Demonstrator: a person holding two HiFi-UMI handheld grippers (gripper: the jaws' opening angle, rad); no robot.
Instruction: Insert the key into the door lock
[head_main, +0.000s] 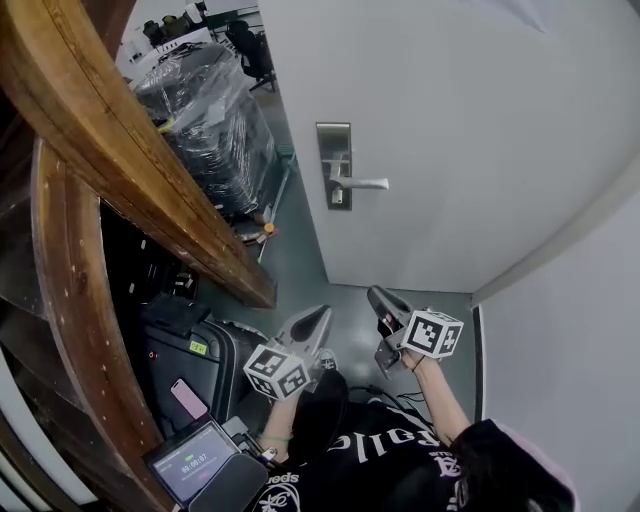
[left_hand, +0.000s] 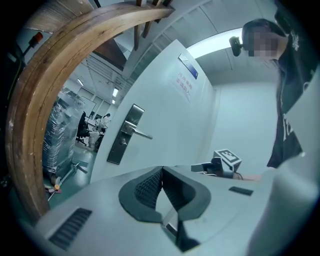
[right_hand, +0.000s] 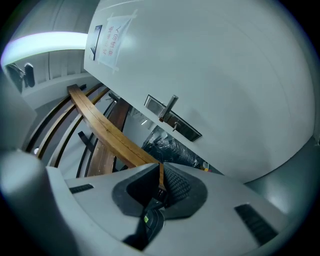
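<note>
The white door carries a metal lock plate with a lever handle; the plate also shows in the left gripper view and in the right gripper view. My right gripper is held low, a good way short of the door and below the plate. Its jaws are shut on a key whose dark head bears a small green sticker. My left gripper hangs beside it, jaws shut with nothing between them. The right gripper's marker cube shows in the left gripper view.
A curved wooden beam runs along the left. Behind it stand a plastic-wrapped pallet, a black case, a pink phone and a screen. A white wall meets the door at the right.
</note>
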